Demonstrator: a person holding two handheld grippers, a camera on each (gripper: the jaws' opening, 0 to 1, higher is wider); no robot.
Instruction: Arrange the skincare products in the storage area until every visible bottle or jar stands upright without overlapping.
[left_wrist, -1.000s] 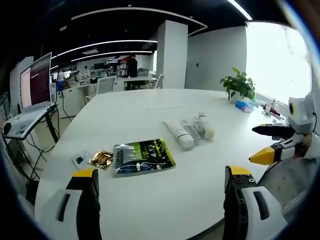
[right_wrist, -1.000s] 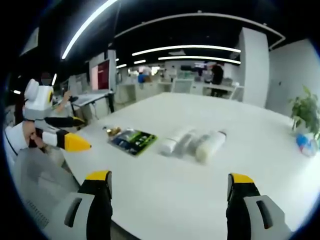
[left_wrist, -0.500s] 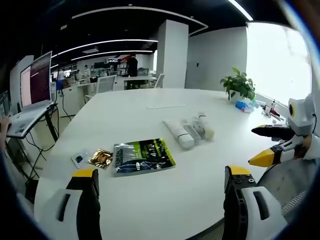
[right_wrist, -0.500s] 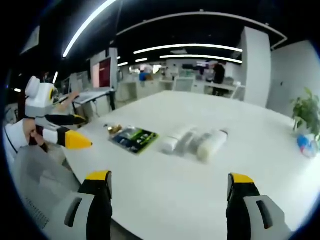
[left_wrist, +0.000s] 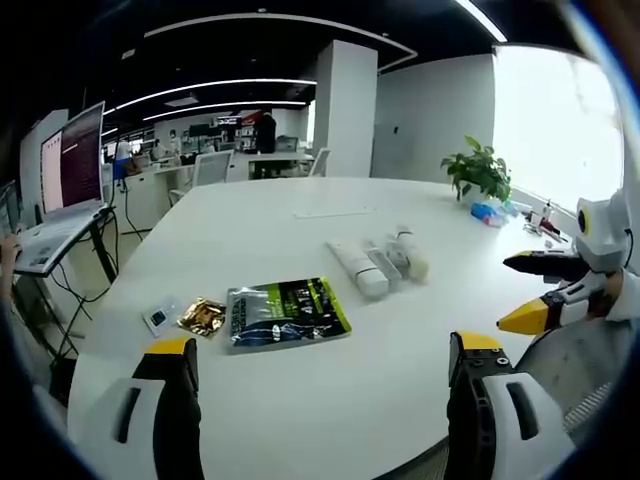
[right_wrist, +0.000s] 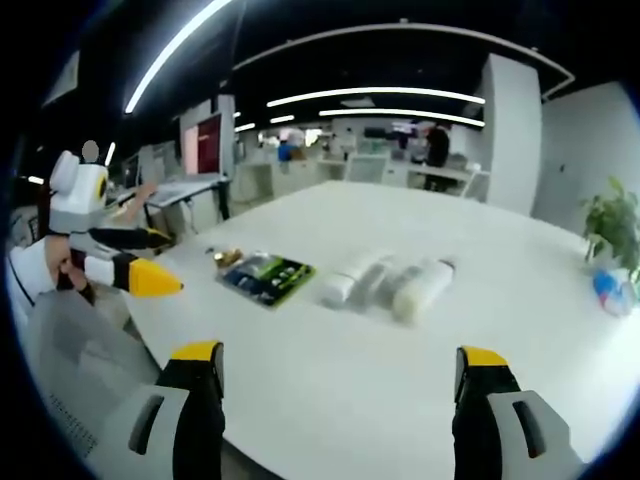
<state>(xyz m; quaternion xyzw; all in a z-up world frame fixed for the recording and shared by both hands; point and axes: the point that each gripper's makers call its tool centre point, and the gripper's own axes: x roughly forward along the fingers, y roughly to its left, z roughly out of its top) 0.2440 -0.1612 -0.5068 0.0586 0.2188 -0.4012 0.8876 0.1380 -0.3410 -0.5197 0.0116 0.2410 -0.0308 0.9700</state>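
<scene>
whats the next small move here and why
Probably bring the right gripper forward toward the nearest bottle. The bottles lie on their sides, close together on the white table, none upright yet. Both grippers hang open and empty near the table's edge, and that bottle sits on the right gripper's side of the group.

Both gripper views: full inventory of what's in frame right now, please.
Skincare bottles: three or four, exact count unclear, white and cream, lying on their sides in a close row mid-table.
Flat pouch: one, green and black, left of the bottles.
Gold packet: one, beside the pouch.
Small sachet: one, white and dark, left of the gold packet.
Table: one, white, rounded.
Potted plant: one, green, far table edge.
Laptop: one, open, on a stand left of the table.
Left tool: jaws open, empty.
Right tool: jaws open, empty.
</scene>
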